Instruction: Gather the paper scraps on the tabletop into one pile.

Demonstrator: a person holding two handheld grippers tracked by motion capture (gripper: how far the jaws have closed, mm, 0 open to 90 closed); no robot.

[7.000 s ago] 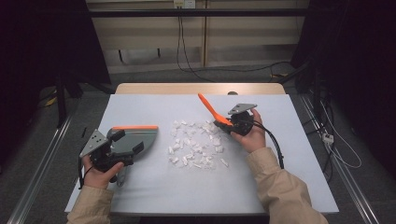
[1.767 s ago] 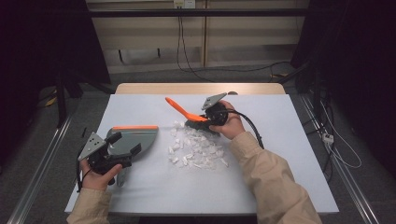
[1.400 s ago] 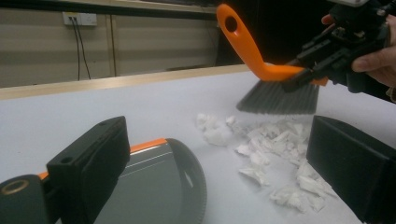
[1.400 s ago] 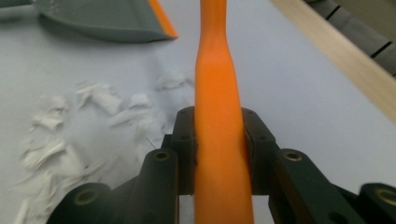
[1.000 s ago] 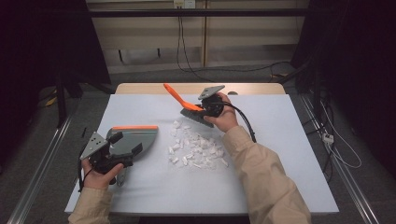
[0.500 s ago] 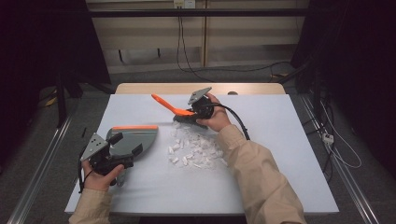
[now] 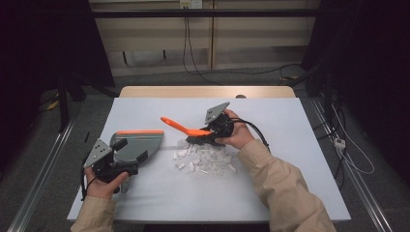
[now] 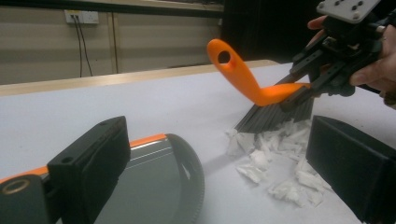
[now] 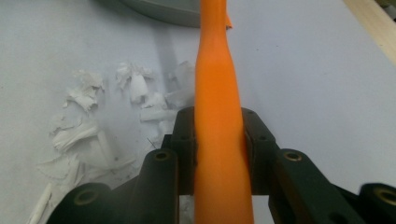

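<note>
Currently the right hand-held gripper (image 7: 212, 131) is clamped on the orange brush (image 7: 186, 129), bristles touching the far edge of the paper scraps (image 7: 203, 159) at bench centre. The dustpan (image 7: 138, 144), gripped at its handle by the closed left hand-held gripper (image 7: 126, 162), lies toward the left edge, so the sweep should run leftward along that line.

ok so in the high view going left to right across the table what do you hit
left gripper → grey dustpan with the orange edge → pile of white scraps → right gripper clamped on the orange brush, whose handle reaches back left over the scraps.
</note>
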